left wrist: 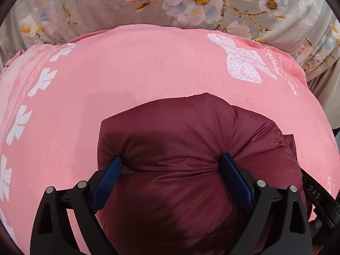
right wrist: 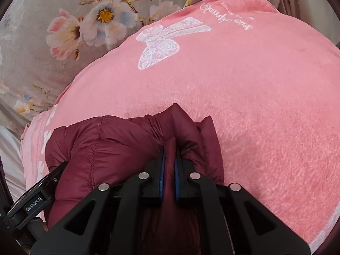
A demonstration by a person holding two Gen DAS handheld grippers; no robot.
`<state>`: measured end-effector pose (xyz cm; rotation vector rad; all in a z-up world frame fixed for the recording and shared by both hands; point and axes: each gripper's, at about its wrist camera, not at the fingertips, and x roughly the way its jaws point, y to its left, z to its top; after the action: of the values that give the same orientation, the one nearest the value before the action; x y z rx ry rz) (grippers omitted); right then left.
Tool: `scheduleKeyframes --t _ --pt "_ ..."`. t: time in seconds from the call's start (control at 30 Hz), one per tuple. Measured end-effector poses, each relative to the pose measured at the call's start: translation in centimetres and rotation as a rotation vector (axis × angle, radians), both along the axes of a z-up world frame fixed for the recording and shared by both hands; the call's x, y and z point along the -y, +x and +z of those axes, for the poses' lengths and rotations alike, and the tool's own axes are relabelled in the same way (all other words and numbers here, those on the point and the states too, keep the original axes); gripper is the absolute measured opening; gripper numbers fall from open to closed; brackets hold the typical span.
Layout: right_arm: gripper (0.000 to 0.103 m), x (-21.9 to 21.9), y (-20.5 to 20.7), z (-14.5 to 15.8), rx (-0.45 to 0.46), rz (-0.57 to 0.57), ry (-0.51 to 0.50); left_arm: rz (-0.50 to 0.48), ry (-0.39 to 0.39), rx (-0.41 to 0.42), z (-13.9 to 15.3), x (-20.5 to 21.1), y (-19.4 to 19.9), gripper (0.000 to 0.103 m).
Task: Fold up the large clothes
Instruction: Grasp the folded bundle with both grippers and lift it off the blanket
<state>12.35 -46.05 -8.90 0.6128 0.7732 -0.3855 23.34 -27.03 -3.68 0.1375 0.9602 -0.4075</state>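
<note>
Two views, and they don't tell the same story. Left wrist camera: the left tool (left wrist: 172, 167) is spread wide, its blue pads (left wrist: 235, 182) straddling the puffy maroon quilted jacket (left wrist: 180, 140) without pinching it, so released. Right wrist camera: the right tool (right wrist: 169, 159) is clenched on a thin ridge of that same jacket (right wrist: 102, 148). The jacket sits bunched on a fuzzy pink blanket with a white lace bow print (right wrist: 244, 80), near its closer edge. Only the left view shows the row of white leaf shapes (left wrist: 40, 82) along the blanket's left edge clearly. Grey floral bedsheet (left wrist: 95, 6) shows beyond the blanket's far edge.
</note>
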Motion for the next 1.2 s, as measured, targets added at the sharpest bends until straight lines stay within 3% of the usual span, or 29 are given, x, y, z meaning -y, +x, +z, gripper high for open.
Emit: scheduleKeyframes --t 0.43,0.97,1.07,1.1,1.13,1.2 --pt "0.006 -1.2 0.5 -0.6 -0.01 -0.011 -0.098 0.015 0.031 0.066 -1.9 0.9 -0.2 0.098" --pt "0.006 -1.2 0.7 -0.6 -0.004 -0.016 -0.098 0.021 0.046 0.089 -2.3 1.3 -0.3 0.098" --pt "0.007 -0.4 0.1 -0.5 0.025 0.001 -0.044 -0.003 -0.017 0.039 -1.8 0.1 -0.1 0.092" --pt "0.008 -0.3 -0.4 -0.4 0.029 0.003 -0.026 -0.013 -0.04 0.017 -1.5 -0.6 -0.1 0.082" --pt "0.016 0.0 -1.5 0.2 0.041 0.004 0.0 -0.029 -0.09 -0.028 -1.0 -2.2 -0.2 0.074" --pt "0.046 0.2 -4.3 1.5 0.101 0.013 0.045 -0.044 -0.184 -0.075 0.1 -5.7 -1.0 0.07"
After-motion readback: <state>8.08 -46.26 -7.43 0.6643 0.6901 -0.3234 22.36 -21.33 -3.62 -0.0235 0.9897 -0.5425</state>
